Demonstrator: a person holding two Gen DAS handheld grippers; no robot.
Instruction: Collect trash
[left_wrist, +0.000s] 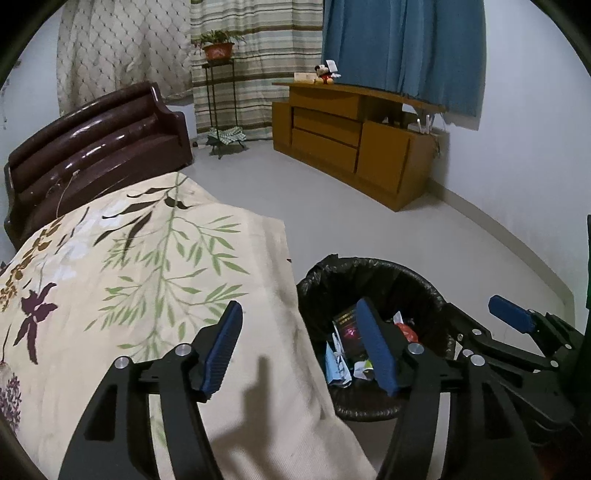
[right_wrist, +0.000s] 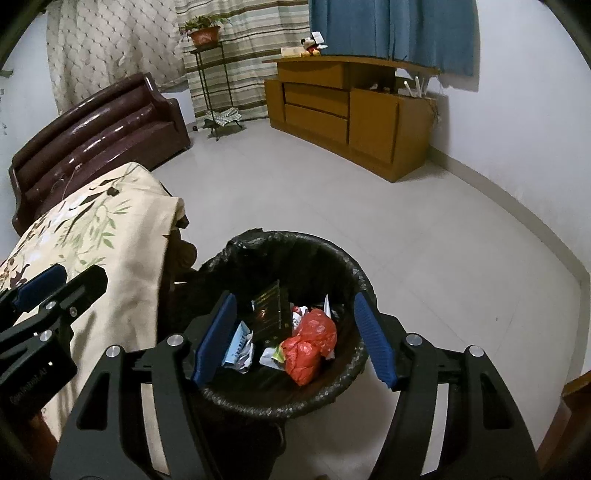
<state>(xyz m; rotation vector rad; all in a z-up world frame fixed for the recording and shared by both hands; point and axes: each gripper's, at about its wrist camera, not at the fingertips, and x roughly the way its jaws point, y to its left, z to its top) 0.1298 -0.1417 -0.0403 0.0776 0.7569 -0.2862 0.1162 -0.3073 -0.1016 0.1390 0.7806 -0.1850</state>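
- Both the left gripper (left_wrist: 301, 339) and the right gripper (right_wrist: 293, 330) stand released, holding nothing.
- Trash, including a red bag (right_wrist: 310, 341), lies inside the lined bin (right_wrist: 354, 273) beside the bed (left_wrist: 155, 258).
- Best practice: lift clear of the liner's rim before seeking further litter.

My left gripper (left_wrist: 299, 347) and right gripper (right_wrist: 295, 341) look alike: matte black linkage arms with long cut-out slots, joined by round silver screws. Each carries two flat fingers (right_wrist: 218, 338) faced with ribbed dark-blue pads. In the right wrist view, the black body of my left gripper bears faint pale lettering I cannot read.
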